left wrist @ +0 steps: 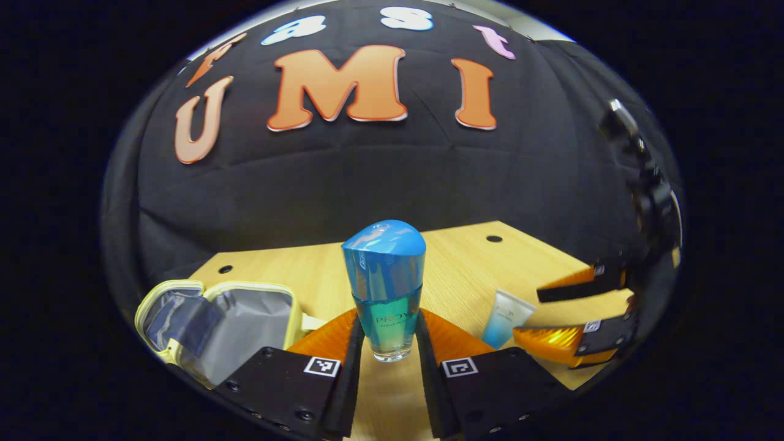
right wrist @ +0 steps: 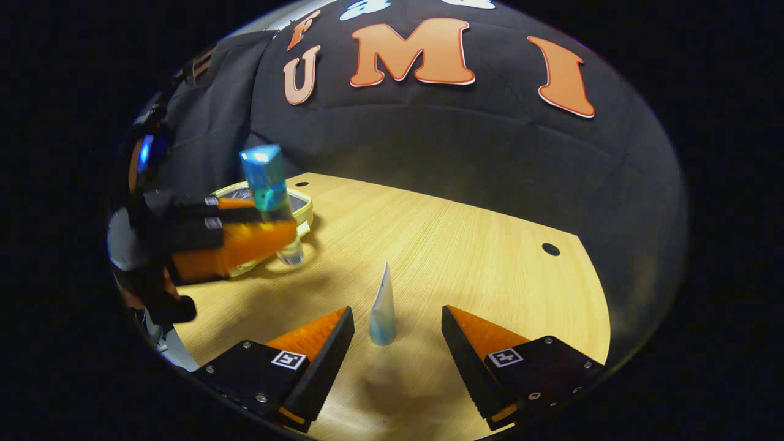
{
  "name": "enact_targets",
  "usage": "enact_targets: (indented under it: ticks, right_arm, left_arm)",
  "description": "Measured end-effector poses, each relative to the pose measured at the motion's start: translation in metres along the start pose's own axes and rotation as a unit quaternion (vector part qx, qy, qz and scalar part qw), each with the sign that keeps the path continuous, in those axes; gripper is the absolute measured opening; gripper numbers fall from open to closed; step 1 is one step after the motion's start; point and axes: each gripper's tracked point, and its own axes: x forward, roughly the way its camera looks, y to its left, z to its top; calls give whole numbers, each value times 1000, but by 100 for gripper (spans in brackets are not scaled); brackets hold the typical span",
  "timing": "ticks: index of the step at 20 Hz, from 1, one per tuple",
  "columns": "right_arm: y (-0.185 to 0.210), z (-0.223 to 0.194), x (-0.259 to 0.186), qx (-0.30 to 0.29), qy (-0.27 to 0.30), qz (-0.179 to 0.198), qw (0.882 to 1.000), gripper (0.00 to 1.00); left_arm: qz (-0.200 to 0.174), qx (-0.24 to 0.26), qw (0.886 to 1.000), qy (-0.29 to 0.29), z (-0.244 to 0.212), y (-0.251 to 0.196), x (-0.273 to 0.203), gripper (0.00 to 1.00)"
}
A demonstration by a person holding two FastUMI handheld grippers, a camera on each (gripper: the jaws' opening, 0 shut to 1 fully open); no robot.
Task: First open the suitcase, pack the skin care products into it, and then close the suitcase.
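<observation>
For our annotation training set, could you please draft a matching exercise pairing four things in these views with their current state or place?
Things:
1. blue bottle
2. small tube
3. suitcase
4. right gripper

States:
A. lying open on the table, lining showing
B. clamped upright between the left gripper's fingers
C. open, fingers either side of the tube without touching it
D. standing free on the table

Pairs: 1-B, 2-D, 3-A, 4-C
</observation>
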Motion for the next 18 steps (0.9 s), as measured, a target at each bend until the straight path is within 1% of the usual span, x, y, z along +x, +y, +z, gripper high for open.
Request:
enact_targets:
  ticks: [2,4,5,6,7,8,9,10,14,16,18]
  right_arm:
    - [7,-7,12,5,16,11,1000,88]
    - [13,-14,20,12,28,18,999,78]
    - [15,-15,26,13,34,19,999,67]
    - [15,-16,32,10,39,14,999,65]
    - [12,-16,36,12,39,4,999,43]
    - [17,-13,33,25,43,12,999,33]
    - [24,-10,31,40,49,23,998,32]
    - [29,-5,28,46,49,24,997,31]
    - [56,34,3,44,29,37,998,30]
    - [77,57,-7,48,17,49,997,30]
    - [95,80,-13,44,1,52,998,30]
  left_arm:
    - [27,-3,1000,-15,25,24,-17,46]
    - [51,0,998,-28,45,50,-32,46]
    - [63,3,998,-32,50,61,-39,46]
    - [74,7,997,-32,55,73,-48,45]
    - [84,12,996,-34,57,86,-56,46]
    - [93,15,995,-31,57,97,-64,46]
    - [98,16,995,-29,56,107,-69,46]
    - [102,17,994,-24,54,117,-73,46]
    - [117,8,993,-6,43,162,-86,46]
    - [111,-2,994,0,40,179,-89,46]
    - [105,-4,994,10,35,198,-89,46]
